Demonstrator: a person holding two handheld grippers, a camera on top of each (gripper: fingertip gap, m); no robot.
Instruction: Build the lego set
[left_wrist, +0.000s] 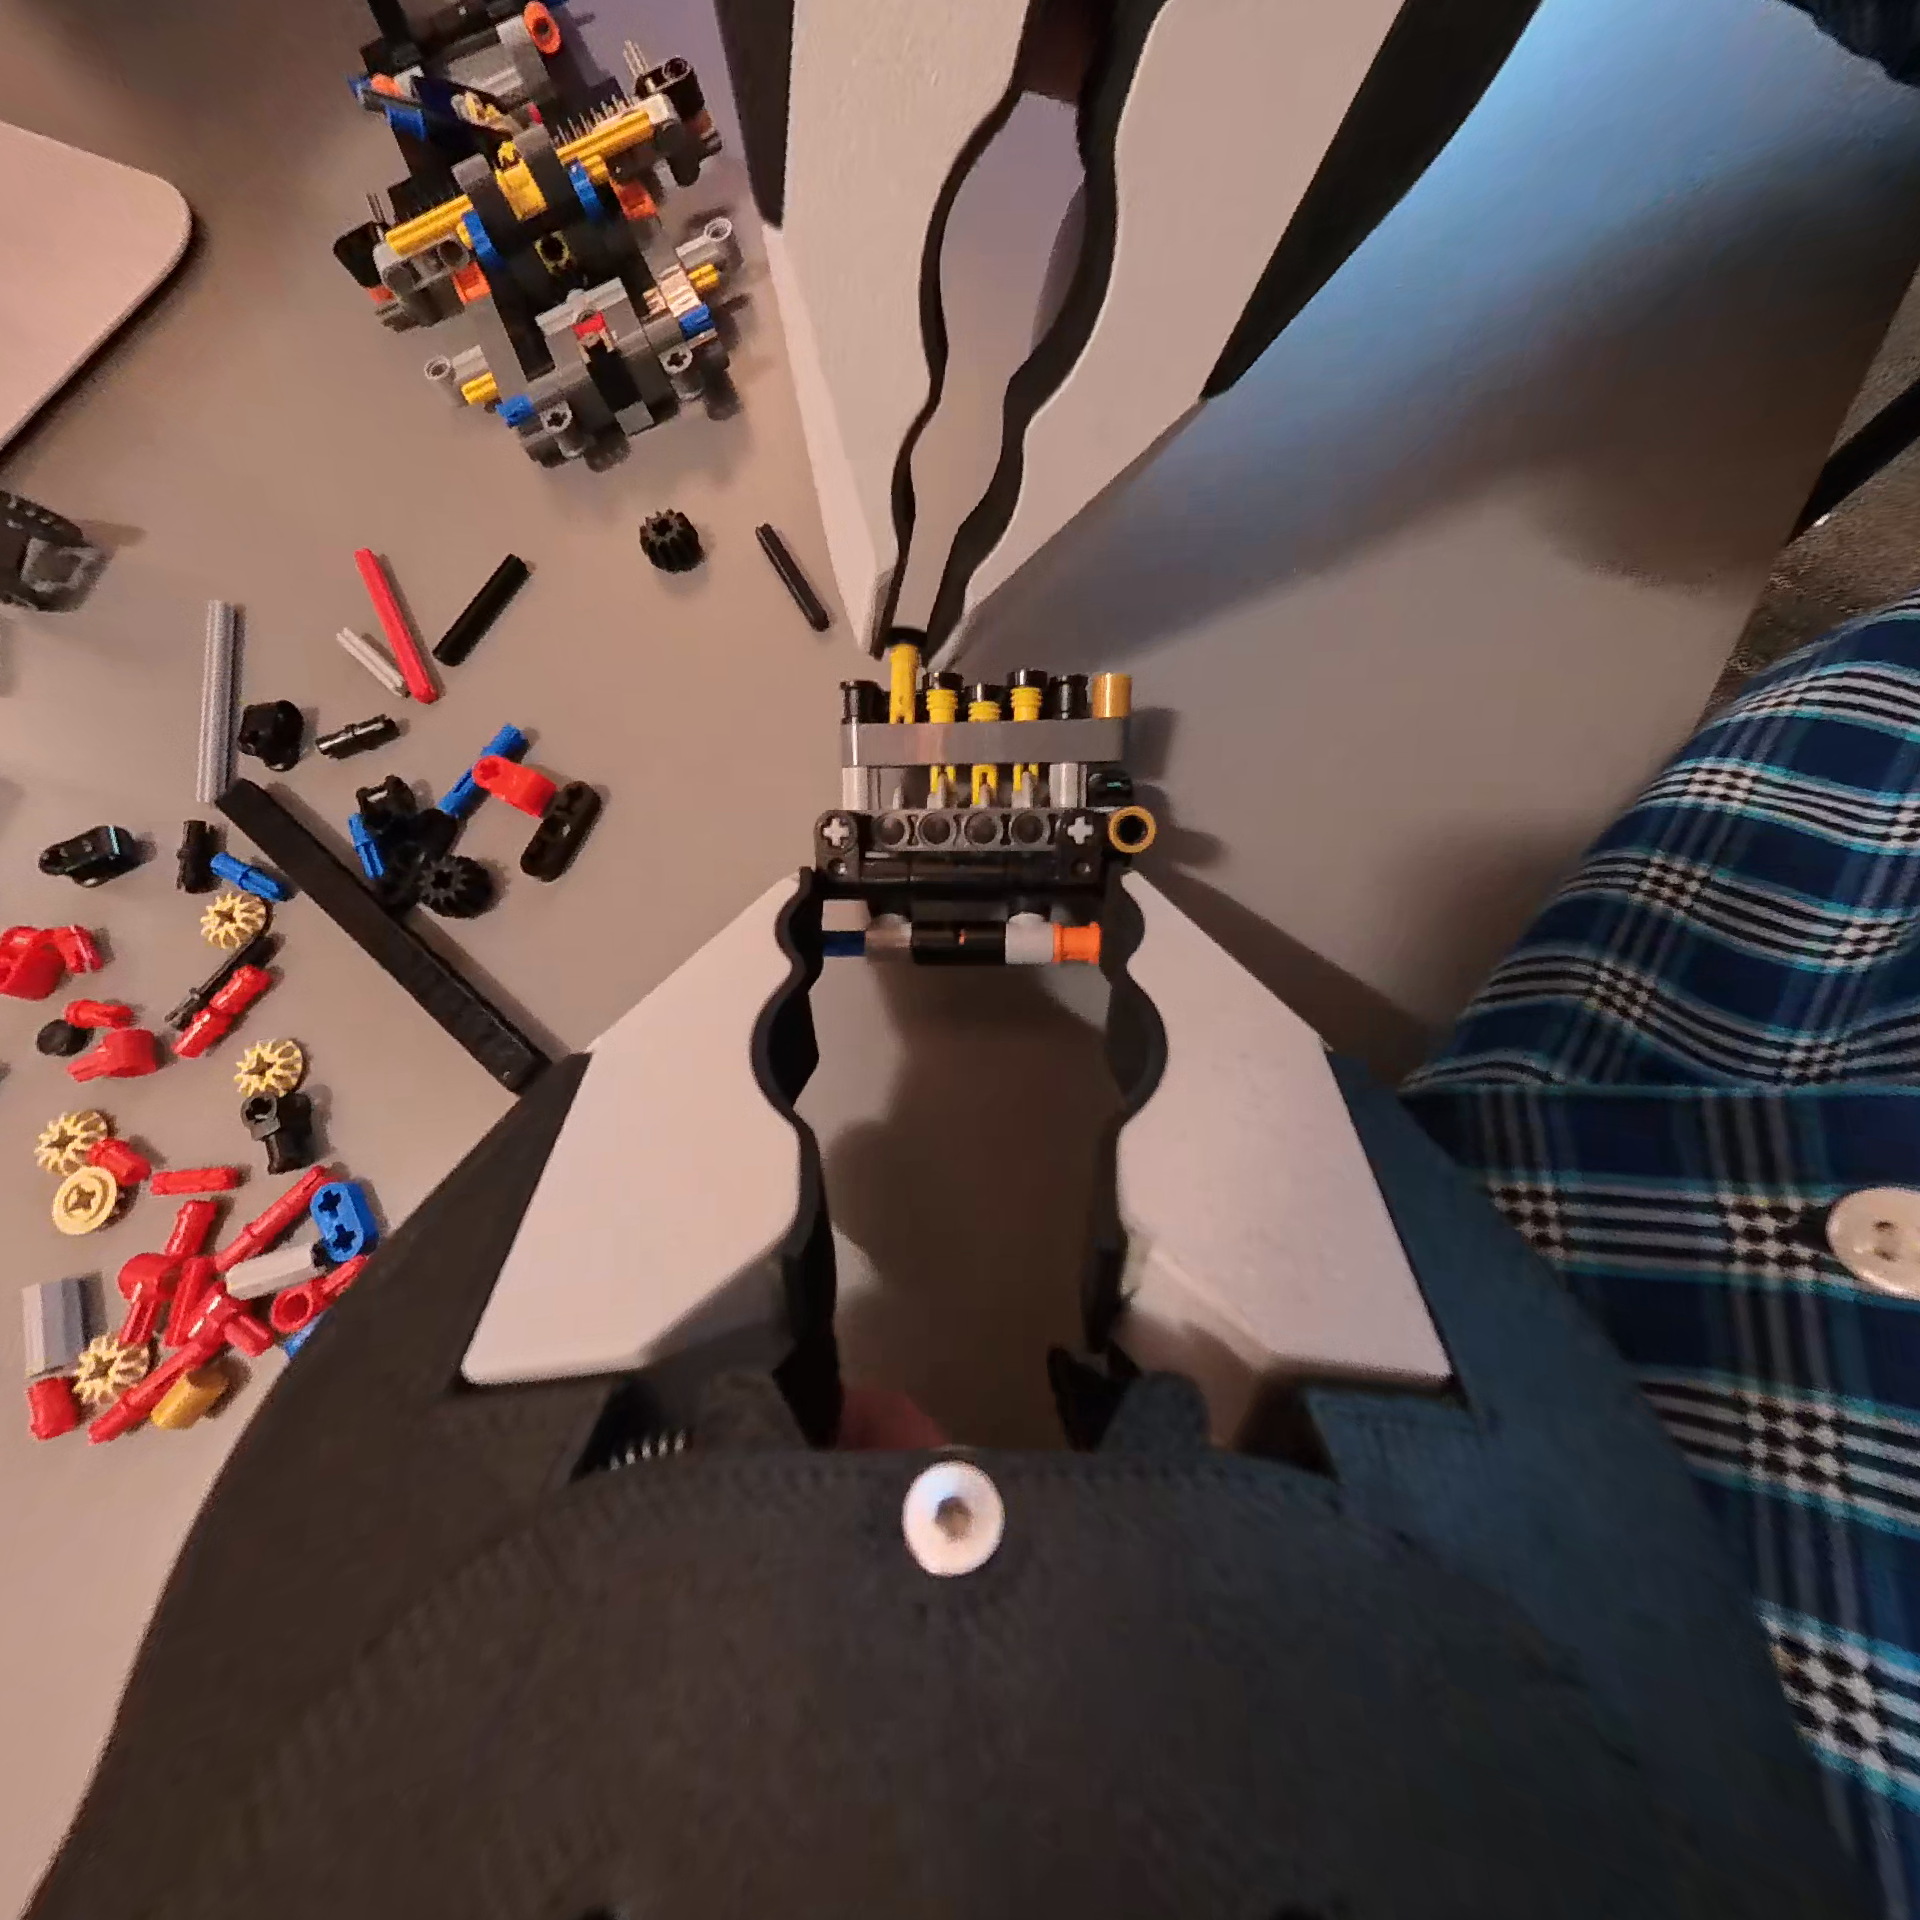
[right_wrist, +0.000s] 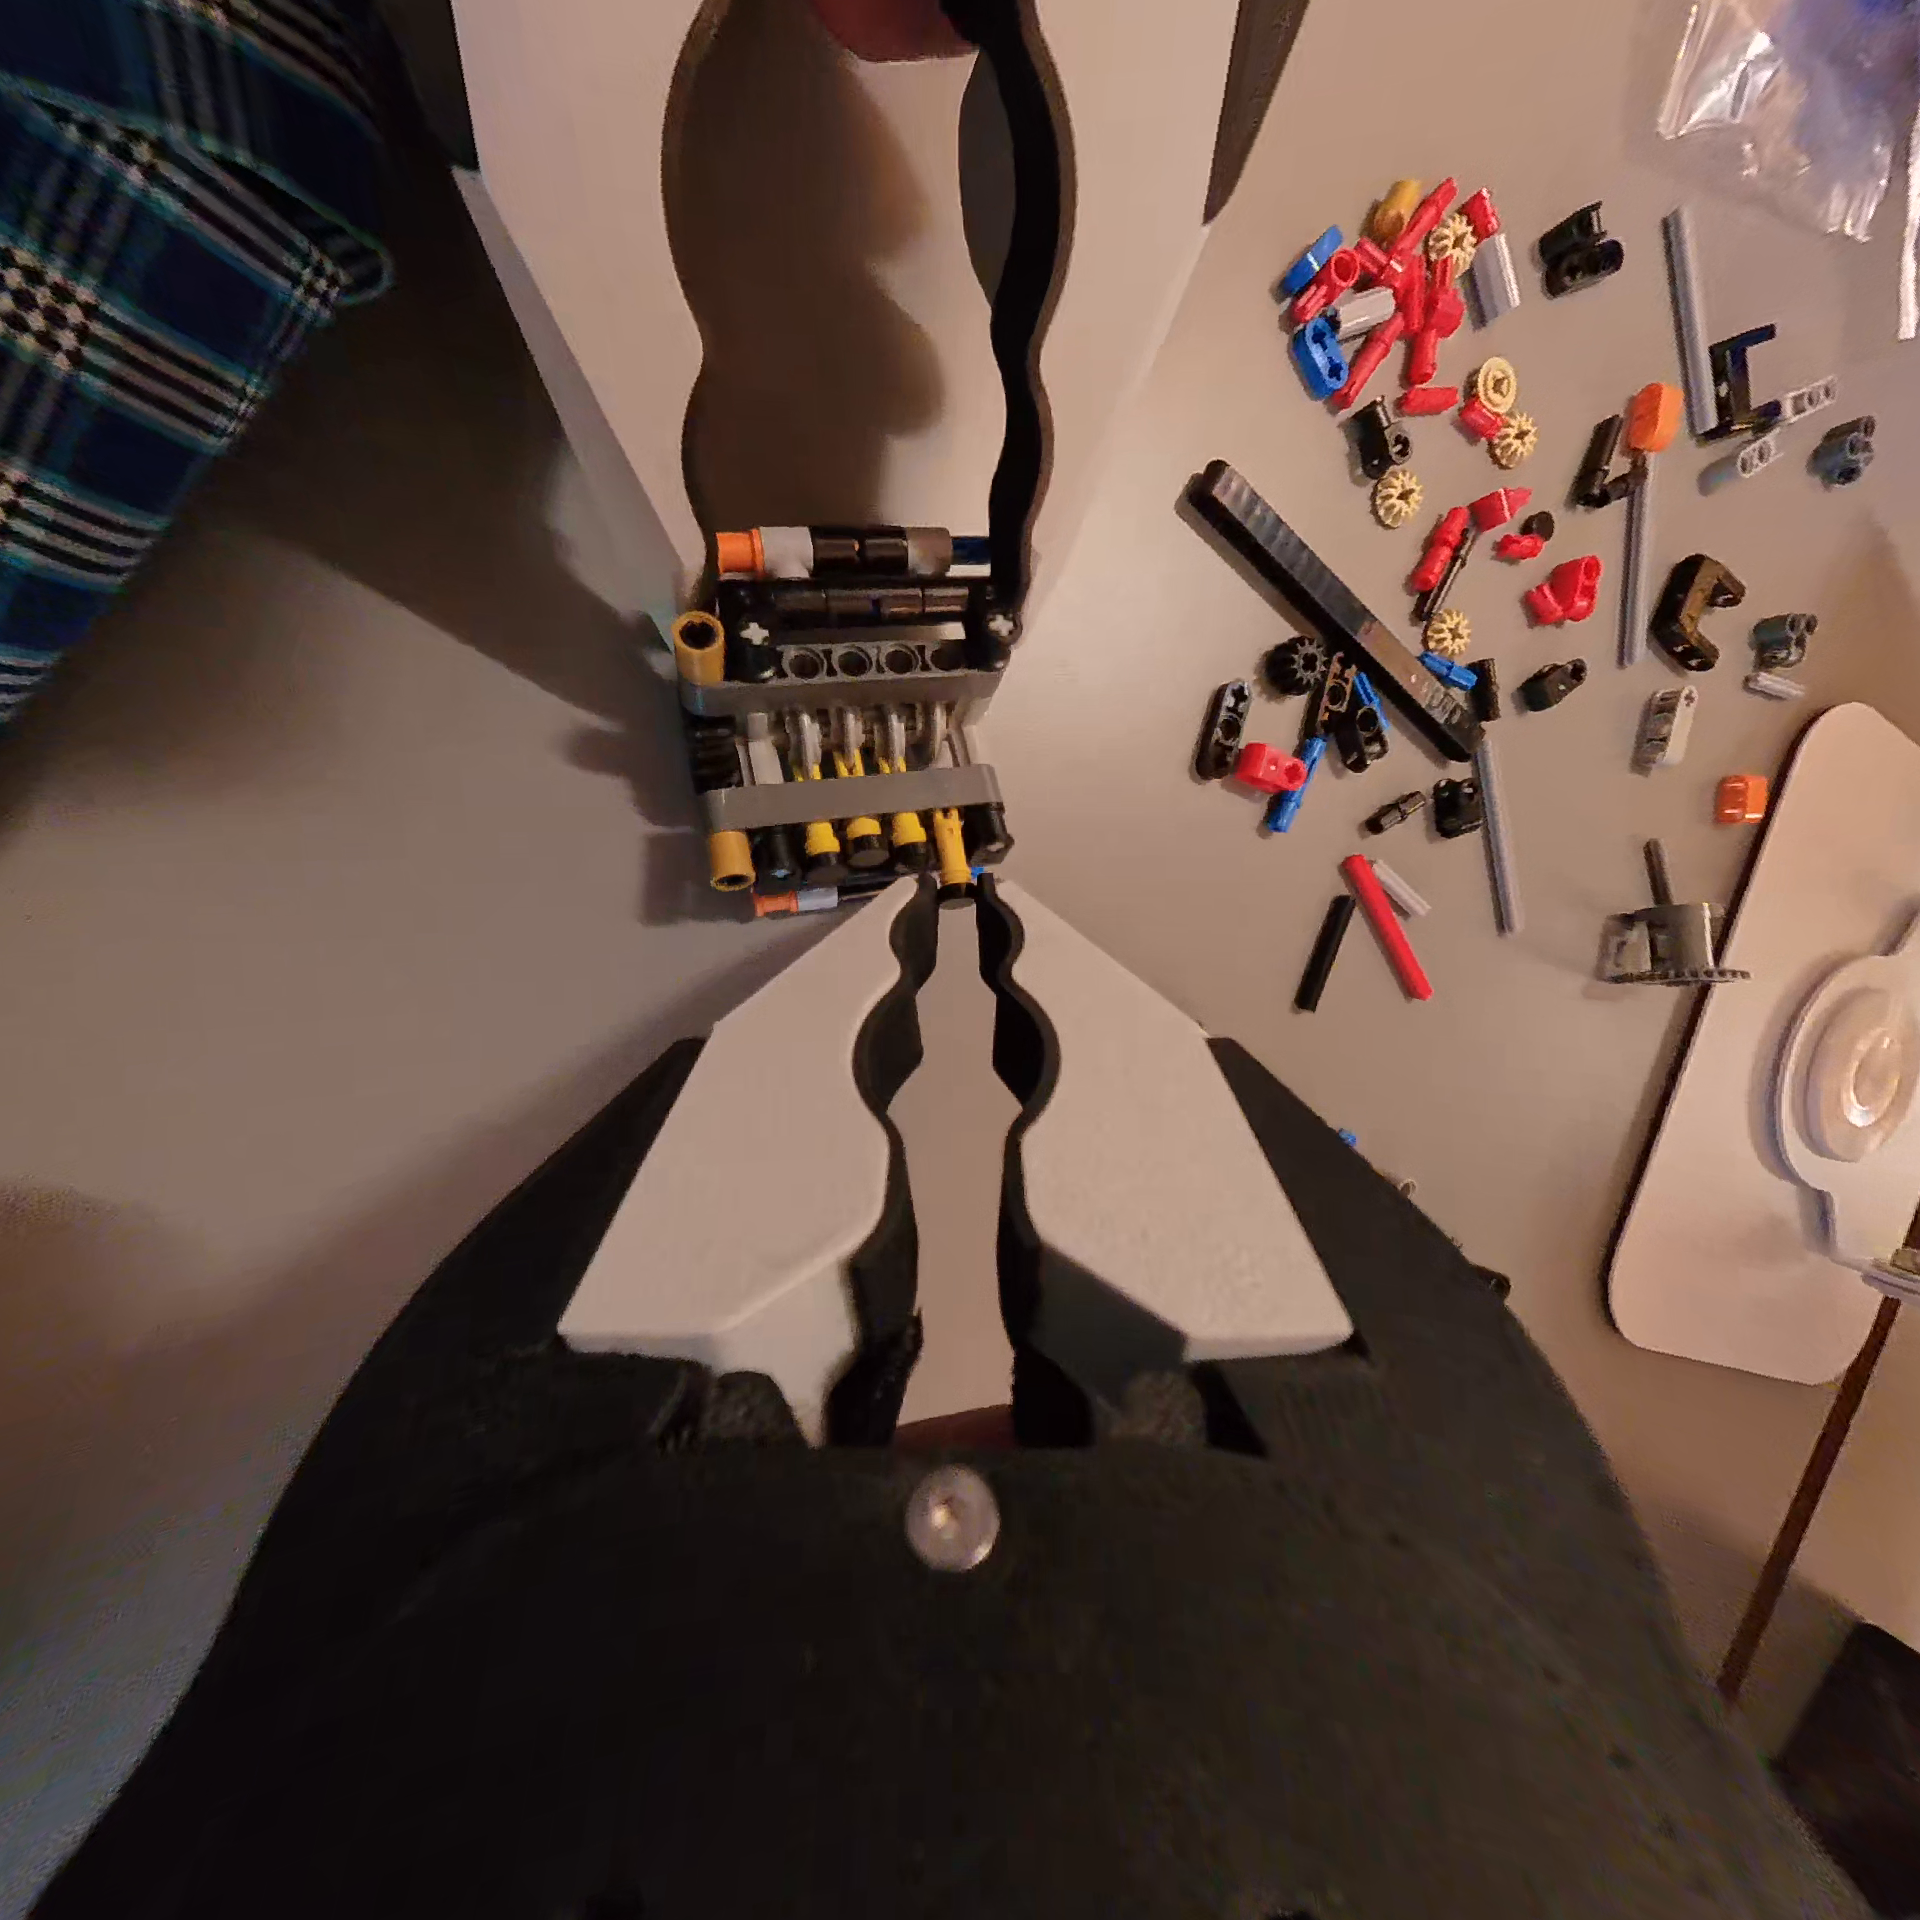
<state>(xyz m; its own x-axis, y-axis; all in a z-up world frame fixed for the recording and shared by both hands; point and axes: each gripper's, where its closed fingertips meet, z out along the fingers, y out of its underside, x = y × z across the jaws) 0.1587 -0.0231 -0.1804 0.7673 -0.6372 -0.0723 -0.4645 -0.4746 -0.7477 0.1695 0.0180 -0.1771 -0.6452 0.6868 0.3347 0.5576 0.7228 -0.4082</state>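
A small lego subassembly has a black frame, grey beams and a row of yellow pins. My left gripper is shut on its black frame end and holds it over the grey table. My right gripper comes from the opposite side. It is nearly closed and shut on the outermost yellow pin, which stands longer than the others in the row. In the left wrist view the right gripper pinches that pin from above. In the right wrist view the left gripper holds the subassembly from the top.
A larger partial build stands at the back left. Loose red, blue, black and tan parts and a long black beam lie left of me. A white board and a plastic bag lie beyond them. A plaid sleeve is close. My right fingertips sit around 5 cm from my left ones. It is some 15 cm from my right tips to the larger partial build.
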